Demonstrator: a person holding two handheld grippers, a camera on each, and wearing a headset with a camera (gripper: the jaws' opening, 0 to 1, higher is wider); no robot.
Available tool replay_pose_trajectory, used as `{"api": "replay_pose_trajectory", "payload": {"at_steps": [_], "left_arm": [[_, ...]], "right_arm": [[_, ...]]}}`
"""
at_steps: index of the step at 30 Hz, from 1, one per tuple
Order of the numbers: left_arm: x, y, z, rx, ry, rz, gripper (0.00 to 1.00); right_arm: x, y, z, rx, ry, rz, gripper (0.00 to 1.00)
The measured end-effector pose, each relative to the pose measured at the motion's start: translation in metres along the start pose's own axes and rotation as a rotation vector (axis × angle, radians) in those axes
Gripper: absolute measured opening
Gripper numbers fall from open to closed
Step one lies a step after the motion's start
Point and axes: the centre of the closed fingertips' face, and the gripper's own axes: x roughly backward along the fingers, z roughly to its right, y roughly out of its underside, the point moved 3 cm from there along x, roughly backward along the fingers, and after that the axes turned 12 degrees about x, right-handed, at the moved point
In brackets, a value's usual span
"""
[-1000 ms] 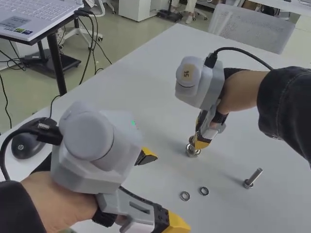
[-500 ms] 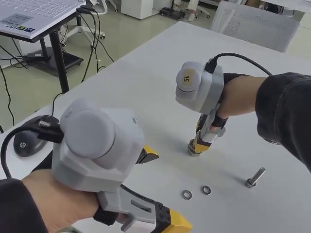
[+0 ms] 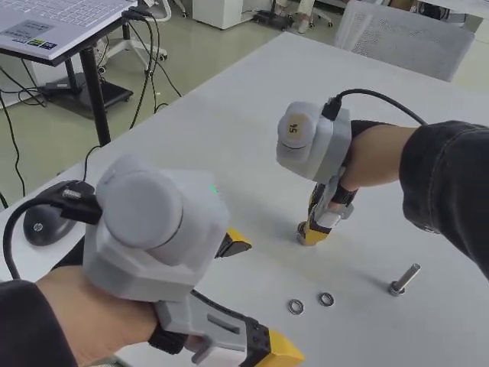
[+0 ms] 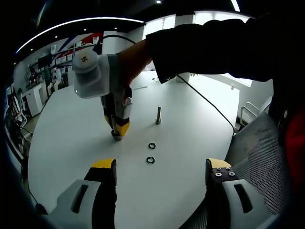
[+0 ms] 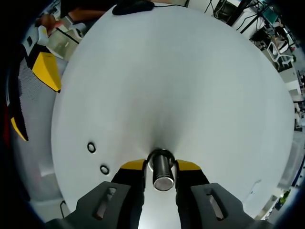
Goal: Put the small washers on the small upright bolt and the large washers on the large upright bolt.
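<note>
My right gripper (image 3: 313,233) points down at the white table (image 3: 229,130), shut on the large bolt (image 5: 162,174), which stands upright between its yellow tips. The small bolt (image 3: 403,279) stands on its head further right, also in the left gripper view (image 4: 158,115). Two small washers (image 3: 296,307) (image 3: 326,299) lie flat on the table between the bolts and me; the same washers (image 4: 152,145) (image 4: 150,160) show ahead of my left gripper (image 4: 161,164). That left gripper (image 3: 256,298) hovers near the front edge, open, holding nothing.
A black mouse (image 3: 42,222) rests at the table's left corner with its cable. A laptop (image 3: 53,19) sits on a stand beyond the left edge, over loose cables on the floor. A mesh chair back (image 3: 397,38) stands at the far side.
My right gripper has settled slightly lower over the large bolt, hiding more of its base. The washers, small bolt and left gripper have kept their places.
</note>
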Motion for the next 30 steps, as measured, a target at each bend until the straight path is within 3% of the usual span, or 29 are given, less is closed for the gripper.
{"api": "replay_pose_trajectory", "payload": {"at_steps": [11,30], "left_arm": [[0.0,0.0,0.0,-0.001,0.001,-0.002,0.76],[0.002,-0.007,-0.006,-0.012,-0.009,0.017,0.76]], "right_arm": [[0.003,0.002,0.001,0.007,0.012,0.017,0.29],[0.051,0.0,-0.003,-0.015,0.124,0.082,0.3]]}}
